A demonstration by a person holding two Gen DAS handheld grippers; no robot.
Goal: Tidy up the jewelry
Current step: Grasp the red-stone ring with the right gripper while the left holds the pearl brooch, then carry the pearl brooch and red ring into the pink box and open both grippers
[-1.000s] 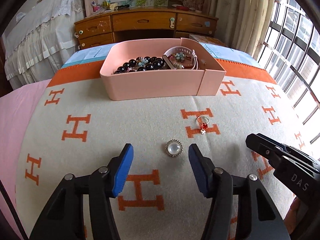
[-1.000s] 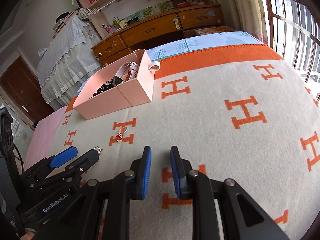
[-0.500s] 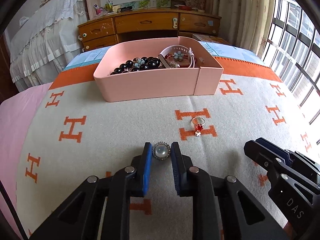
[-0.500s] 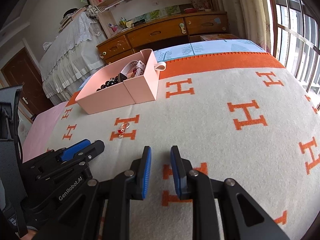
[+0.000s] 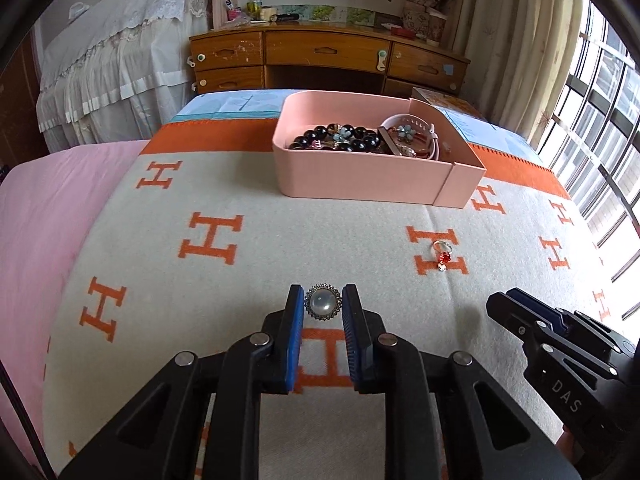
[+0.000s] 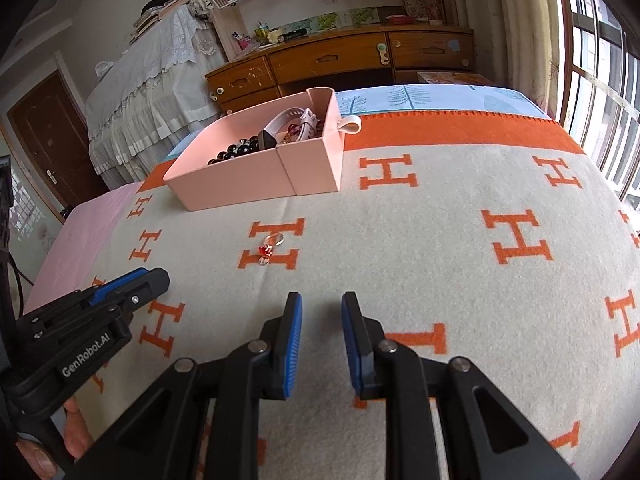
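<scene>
My left gripper (image 5: 322, 295) is shut on a round silver brooch with a pale stone (image 5: 322, 309), pinched by its rim between the blue pads just over the blanket. A ring with a red charm (image 5: 442, 250) (image 6: 270, 246) lies on an orange H to the right of it. Further back, the pink box (image 5: 360, 182) (image 6: 240, 184) holds black beads (image 5: 340, 136) and a pink watch (image 5: 416, 124). My right gripper (image 6: 321, 300) hovers over bare blanket, its jaws a narrow gap apart with nothing between them. It shows side-on at the lower right of the left wrist view (image 5: 516, 304).
A cream blanket with orange H letters (image 5: 208, 240) covers the bed, with a pink sheet (image 5: 36, 208) to the left. A wooden desk (image 5: 320, 52) stands beyond the bed, and windows (image 5: 600, 128) line the right. A hand (image 6: 76, 432) holds the left gripper's body (image 6: 84, 332).
The left jaws went from wide open around the brooch to shut on it. The left gripper then shifted with the brooch, so the box now sits further right. The right gripper stayed in place.
</scene>
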